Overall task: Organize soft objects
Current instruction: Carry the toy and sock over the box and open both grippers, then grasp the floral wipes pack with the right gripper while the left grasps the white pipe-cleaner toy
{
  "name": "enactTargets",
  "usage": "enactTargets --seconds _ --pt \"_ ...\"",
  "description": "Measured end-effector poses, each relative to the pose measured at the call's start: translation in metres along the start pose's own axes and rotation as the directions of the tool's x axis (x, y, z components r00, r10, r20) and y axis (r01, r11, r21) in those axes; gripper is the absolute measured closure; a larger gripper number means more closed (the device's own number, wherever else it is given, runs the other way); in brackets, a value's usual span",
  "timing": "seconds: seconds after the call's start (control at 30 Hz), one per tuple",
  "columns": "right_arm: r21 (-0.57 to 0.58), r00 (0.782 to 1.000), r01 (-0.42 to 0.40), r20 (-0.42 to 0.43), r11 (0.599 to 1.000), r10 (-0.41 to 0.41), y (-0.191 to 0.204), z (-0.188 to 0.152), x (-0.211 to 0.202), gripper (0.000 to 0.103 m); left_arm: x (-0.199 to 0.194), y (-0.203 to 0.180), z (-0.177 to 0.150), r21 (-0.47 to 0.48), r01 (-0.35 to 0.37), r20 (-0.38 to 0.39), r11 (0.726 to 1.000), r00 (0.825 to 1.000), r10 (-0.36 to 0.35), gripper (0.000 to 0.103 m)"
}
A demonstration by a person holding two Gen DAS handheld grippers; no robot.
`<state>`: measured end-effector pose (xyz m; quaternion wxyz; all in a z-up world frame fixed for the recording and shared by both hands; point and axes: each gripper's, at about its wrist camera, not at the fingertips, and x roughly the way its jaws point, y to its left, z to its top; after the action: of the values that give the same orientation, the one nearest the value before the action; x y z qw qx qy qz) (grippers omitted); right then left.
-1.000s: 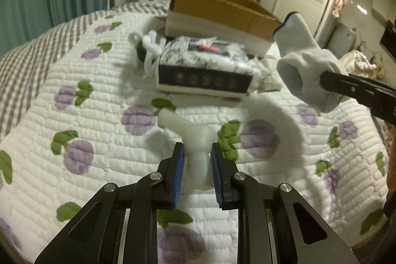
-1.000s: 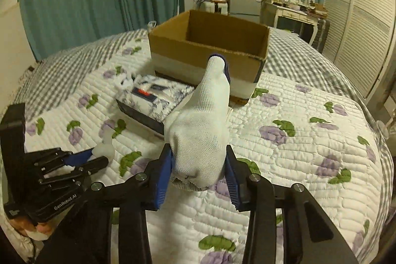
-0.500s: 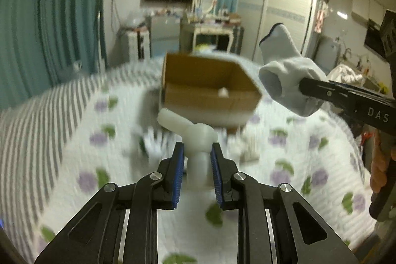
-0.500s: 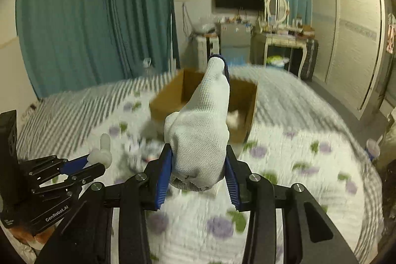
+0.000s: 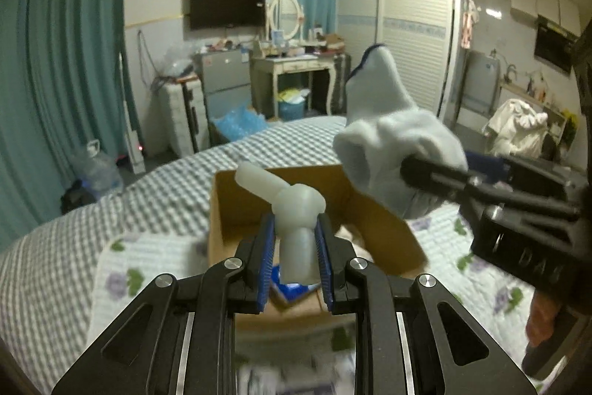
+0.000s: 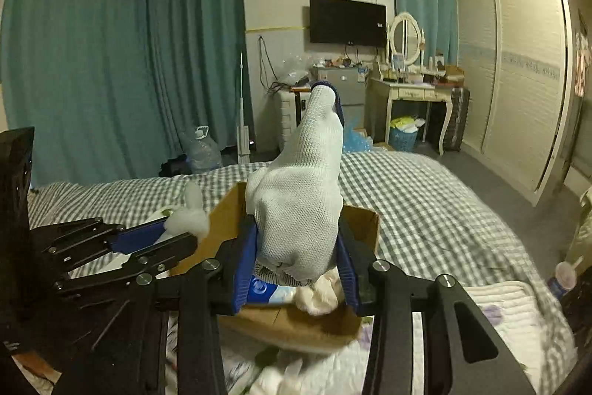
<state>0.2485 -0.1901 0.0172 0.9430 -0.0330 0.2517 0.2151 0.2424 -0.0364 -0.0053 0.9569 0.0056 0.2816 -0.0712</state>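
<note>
Left wrist view: the left hand-held gripper (image 5: 295, 256) pinches one smooth, translucent white rubbery toy (image 5: 292, 217), bent like an elbow, its blue ribbed pads closed against the stem. At 2 o'clock the right hand-held gripper (image 5: 418, 169) clamps one knitted white glove (image 5: 388, 143) with a dark blue cuff edge. Both items hang over one open brown cardboard box (image 5: 236, 210) on the bed (image 5: 92, 247), which wears checked cloth and a quilted flower-print cover. In the right wrist view the glove (image 6: 299, 210) stands upright between the closed pads (image 6: 242, 269).
</note>
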Motion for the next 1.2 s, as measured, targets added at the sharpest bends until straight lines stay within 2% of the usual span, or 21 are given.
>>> enactTargets --seconds 0.17,0.3,0.37,0.43,0.47,0.6,0.7,0.77,0.83,0.93,1.1,1.2 --pt "0.043 0.998 0.0 -0.059 0.999 0.003 -0.015 -0.019 0.058 0.063 0.049 0.007 -0.006 0.02 0.011 -0.039 1.0 0.999 -0.01 0.082" --pt "0.046 0.994 0.009 -0.109 0.999 -0.004 -0.028 -0.038 0.085 0.058 0.068 0.009 -0.016 0.037 -0.005 -0.063 0.999 0.998 0.008 0.078" --pt "0.042 0.991 0.029 -0.128 0.999 -0.023 -0.033 -0.044 0.09 0.051 0.073 0.005 -0.019 0.067 -0.074 -0.083 0.995 0.993 0.079 0.067" --pt "0.044 0.989 0.035 -0.143 0.998 -0.028 -0.037 -0.043 0.09 0.043 0.072 0.006 -0.021 0.063 -0.111 -0.09 0.992 0.989 0.117 0.026" --pt "0.046 0.989 0.046 -0.139 0.998 -0.039 -0.04 -0.044 0.085 0.039 0.067 0.007 -0.022 0.048 -0.132 -0.076 0.99 0.988 0.136 0.02" --pt "0.073 0.992 0.06 -0.117 0.995 -0.052 -0.047 -0.034 0.062 0.034 0.037 0.01 -0.014 0.019 -0.149 -0.051 0.989 0.987 0.15 0.019" --pt "0.065 0.994 0.079 -0.078 0.995 -0.074 -0.041 -0.019 0.024 0.029 -0.007 0.009 -0.003 0.028 -0.158 0.006 0.987 0.987 0.158 0.019" --pt "0.046 0.995 0.083 -0.059 0.996 -0.08 -0.034 -0.007 -0.003 0.022 -0.048 0.007 0.006 0.028 -0.157 0.052 0.987 0.986 0.155 0.019" --pt "0.02 0.994 0.104 -0.03 0.994 -0.103 -0.022 0.006 -0.036 0.02 -0.076 0.008 0.013 0.02 -0.15 0.079 0.989 0.986 0.148 0.016" --pt "0.004 0.993 0.116 -0.022 0.993 -0.116 -0.003 0.014 -0.077 0.009 -0.13 0.013 0.017 -0.001 -0.127 0.125 0.992 0.984 0.126 0.012" --pt "-0.029 0.996 0.079 -0.031 0.996 -0.079 0.035 -0.004 -0.133 0.007 -0.179 0.021 0.004 0.009 -0.08 0.127 0.997 0.989 0.078 0.012" --pt "-0.039 0.996 0.016 -0.082 0.999 -0.019 0.056 -0.037 -0.142 0.007 -0.188 0.027 -0.02 0.009 -0.112 0.096 0.994 0.989 0.11 0.012"
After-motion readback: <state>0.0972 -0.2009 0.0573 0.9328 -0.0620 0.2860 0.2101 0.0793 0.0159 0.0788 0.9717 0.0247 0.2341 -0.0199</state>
